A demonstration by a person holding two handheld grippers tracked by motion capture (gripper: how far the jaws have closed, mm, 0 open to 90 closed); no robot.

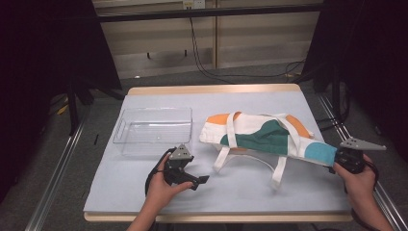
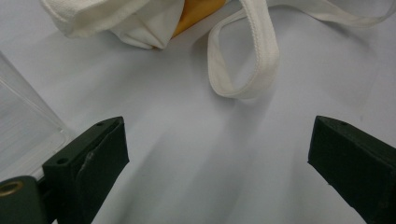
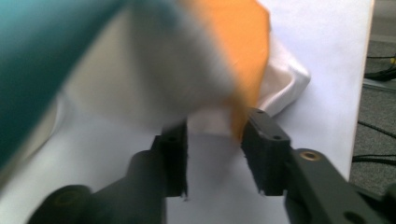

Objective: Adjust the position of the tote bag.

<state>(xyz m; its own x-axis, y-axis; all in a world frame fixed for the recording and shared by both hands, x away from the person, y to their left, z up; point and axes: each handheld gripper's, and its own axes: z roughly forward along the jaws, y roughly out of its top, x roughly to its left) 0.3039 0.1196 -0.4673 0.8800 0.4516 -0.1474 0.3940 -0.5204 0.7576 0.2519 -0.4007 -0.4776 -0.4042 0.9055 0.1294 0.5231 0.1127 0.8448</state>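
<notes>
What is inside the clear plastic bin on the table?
Nothing can be seen in the clear bin; the table cover shows through its floor. The cloth bag lies beside it, covering the table beneath.

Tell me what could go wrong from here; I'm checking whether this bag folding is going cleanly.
1. The right tongs stand partly open at the corner of the white cloth tote bag with orange, green and blue patches; the blurred fabric may slip free.
2. The bag's white webbing handles trail loose on the pale blue table cover and could snag.
3. The clear plastic tray sits close by the open left tongs.
</notes>
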